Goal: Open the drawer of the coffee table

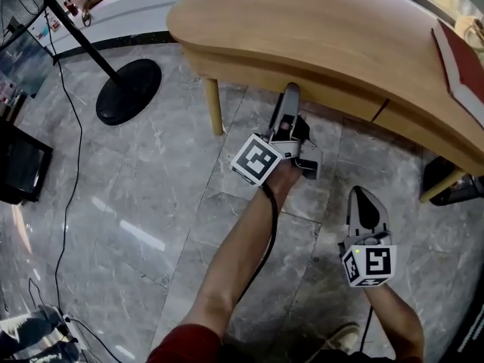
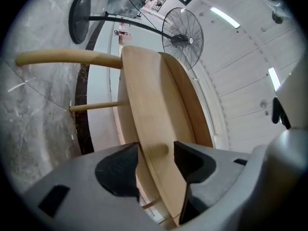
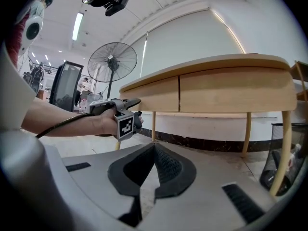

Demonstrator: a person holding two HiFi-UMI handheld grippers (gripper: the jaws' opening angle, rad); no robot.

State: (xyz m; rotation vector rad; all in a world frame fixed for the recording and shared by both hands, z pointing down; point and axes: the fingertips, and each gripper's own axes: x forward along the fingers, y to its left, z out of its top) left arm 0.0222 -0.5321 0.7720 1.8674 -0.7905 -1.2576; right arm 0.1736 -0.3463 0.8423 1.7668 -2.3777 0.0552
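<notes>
The light wooden coffee table [image 1: 302,21] fills the top of the head view; its drawer front [image 1: 333,95] runs along the near edge. My left gripper [image 1: 290,91] points up at that edge. In the left gripper view its jaws [image 2: 156,150] stand open around the drawer front [image 2: 149,129], with a small blurred wooden knob [image 2: 161,149] between them and a gap on each side. My right gripper [image 1: 364,197] hangs low over the floor to the right, shut with nothing in it [image 3: 154,148]. The right gripper view shows two drawer fronts [image 3: 154,96] split by a seam.
A black fan stand base [image 1: 128,91] sits on the marble floor at the left, with a cable trailing past it. A table leg [image 1: 214,106] stands just left of my left gripper. A red book [image 1: 461,63] lies on the table's right end. A black bin [image 3: 284,172] is under that end.
</notes>
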